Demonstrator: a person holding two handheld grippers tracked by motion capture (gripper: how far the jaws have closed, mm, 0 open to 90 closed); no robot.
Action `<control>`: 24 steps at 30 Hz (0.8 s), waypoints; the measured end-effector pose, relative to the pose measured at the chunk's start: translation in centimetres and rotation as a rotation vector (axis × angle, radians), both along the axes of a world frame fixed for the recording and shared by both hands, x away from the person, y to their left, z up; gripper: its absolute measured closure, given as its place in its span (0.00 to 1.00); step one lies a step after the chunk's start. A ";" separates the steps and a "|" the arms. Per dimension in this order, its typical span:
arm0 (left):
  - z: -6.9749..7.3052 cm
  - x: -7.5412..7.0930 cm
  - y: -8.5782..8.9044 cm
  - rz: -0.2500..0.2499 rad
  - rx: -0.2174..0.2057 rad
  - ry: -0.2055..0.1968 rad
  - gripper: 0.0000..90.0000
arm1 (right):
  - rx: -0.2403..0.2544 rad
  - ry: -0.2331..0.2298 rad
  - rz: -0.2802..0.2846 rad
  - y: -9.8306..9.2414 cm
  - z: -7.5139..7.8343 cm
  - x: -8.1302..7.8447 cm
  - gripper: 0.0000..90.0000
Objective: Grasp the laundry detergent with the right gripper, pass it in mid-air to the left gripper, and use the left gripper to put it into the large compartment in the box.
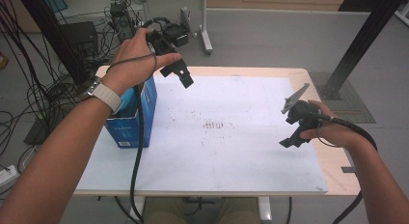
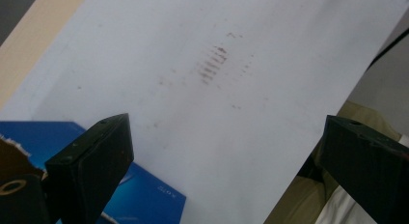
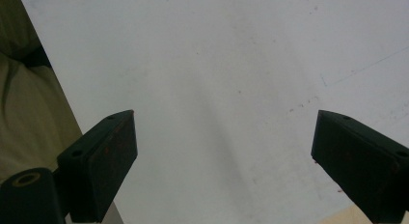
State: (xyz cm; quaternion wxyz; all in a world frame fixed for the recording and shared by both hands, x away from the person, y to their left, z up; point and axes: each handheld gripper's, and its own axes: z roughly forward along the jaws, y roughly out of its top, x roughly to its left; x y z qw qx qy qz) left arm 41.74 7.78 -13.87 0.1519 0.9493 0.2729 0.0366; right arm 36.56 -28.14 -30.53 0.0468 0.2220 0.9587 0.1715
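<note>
**Both claws apart, blue box at the table's left edge**

I am holding my left claw [image 1: 182, 74] above the blue box [image 1: 144, 108], its jaws standing wide apart with nothing between them. The box is standing upright on the white sheet [image 1: 217, 132], its long axis vertical and its opened top facing up. My right claw [image 1: 293, 132] is hovering over the sheet's right side, well apart from the box, jaws spread and gripping nothing.
</note>
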 end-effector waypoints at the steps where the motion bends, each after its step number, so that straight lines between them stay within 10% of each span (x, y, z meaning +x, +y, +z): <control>1: -0.1 0.0 -0.2 -0.011 0.001 0.003 0.06 | -0.004 0.003 -0.003 -0.1 0.0 -0.1 0.10; 10: -1.2 -0.8 -2.5 -0.190 0.004 0.033 0.07 | -0.002 0.002 -0.009 -0.2 0.1 -0.3 0.10; 24: -4.8 -1.7 -4.9 -0.314 0.023 0.087 0.07 | 0.007 0.001 -0.014 -0.3 -0.2 -0.1 0.10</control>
